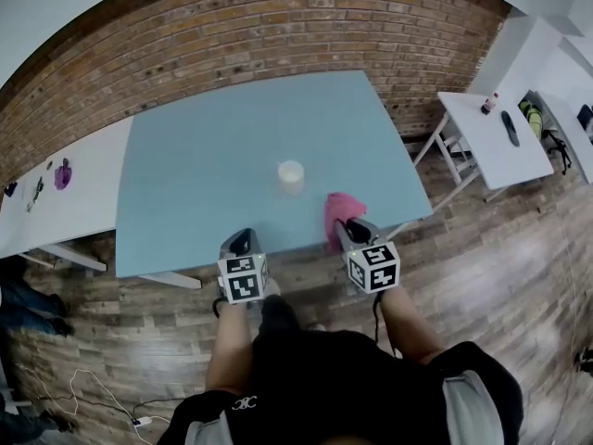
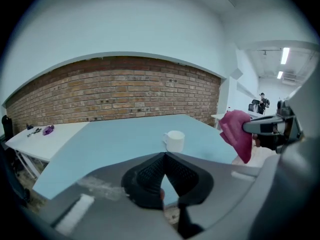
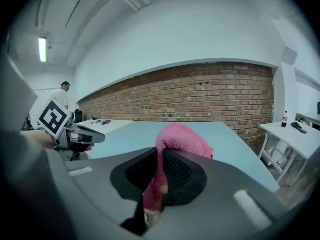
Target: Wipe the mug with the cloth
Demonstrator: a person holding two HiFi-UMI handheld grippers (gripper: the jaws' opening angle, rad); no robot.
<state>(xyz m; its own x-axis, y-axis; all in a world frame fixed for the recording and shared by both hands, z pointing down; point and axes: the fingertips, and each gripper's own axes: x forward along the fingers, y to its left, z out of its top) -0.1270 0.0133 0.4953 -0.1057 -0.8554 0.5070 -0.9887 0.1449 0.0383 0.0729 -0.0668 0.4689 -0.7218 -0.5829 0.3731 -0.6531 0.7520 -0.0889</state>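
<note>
The right hand-held gripper (image 3: 162, 153) clamps the cloth (image 3: 184, 134) above the worktop's (image 1: 204, 156) front edge, the left hand-held gripper (image 2: 164, 155) is clenched empty, and the mug (image 1: 291, 175) stands mid-worktop, seemingly untouched, so steadying it first would help wiping.

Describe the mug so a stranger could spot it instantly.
Start at the big light-blue table by the brick wall. Near its front edge, about midway along, stands a small mug. It's white and upright; its only neighbour is a pink cloth.
</note>
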